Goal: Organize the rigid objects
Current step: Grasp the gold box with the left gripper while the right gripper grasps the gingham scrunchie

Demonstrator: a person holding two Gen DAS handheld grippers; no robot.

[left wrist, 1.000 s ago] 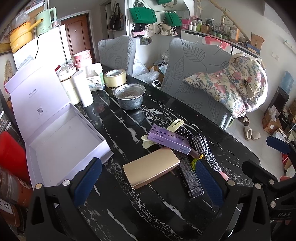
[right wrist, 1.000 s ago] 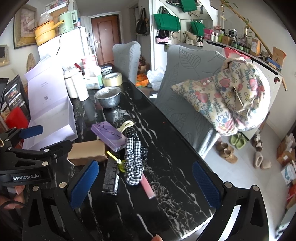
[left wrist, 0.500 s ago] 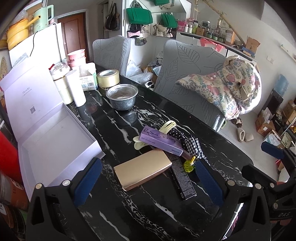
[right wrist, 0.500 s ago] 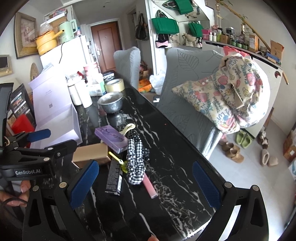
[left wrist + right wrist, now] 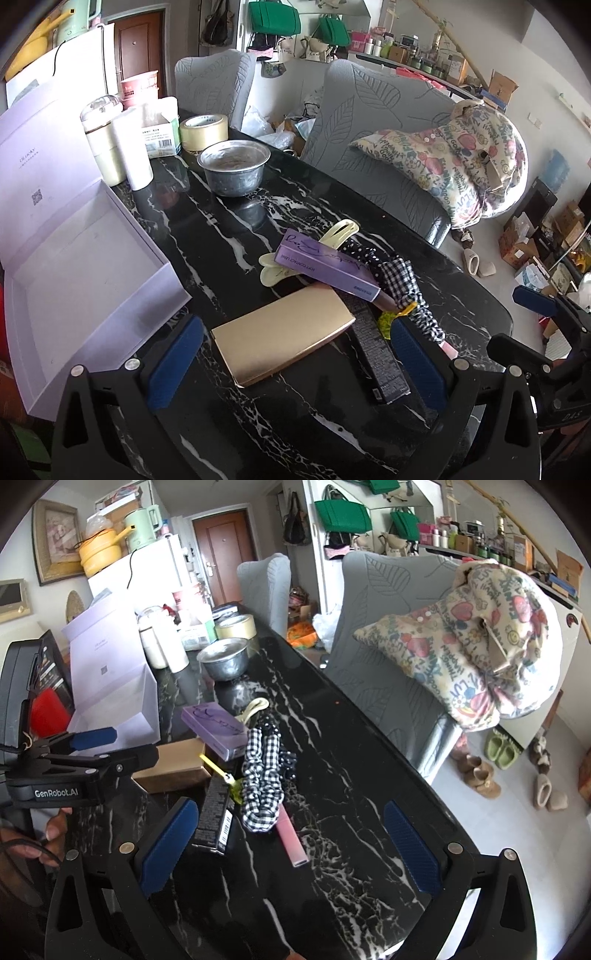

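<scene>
Left gripper [image 5: 295,363]: jaws spread wide, empty; now lower and nearer, gold case [image 5: 282,339] framed between its pads, so a pick-up looks imminent. Right gripper [image 5: 284,847]: released, empty, hovering over the table [image 5: 354,775].
Pile: purple box [image 5: 327,266] resting on the case's far corner and on a yellow clip [image 5: 273,275]; black box [image 5: 380,363] beside the case; checked scrunchie [image 5: 262,775]; pink tube [image 5: 291,840].
Destination, likely: open white box [image 5: 74,266], left, empty.
Obstruction: the purple box may slide if the case is lifted.
</scene>
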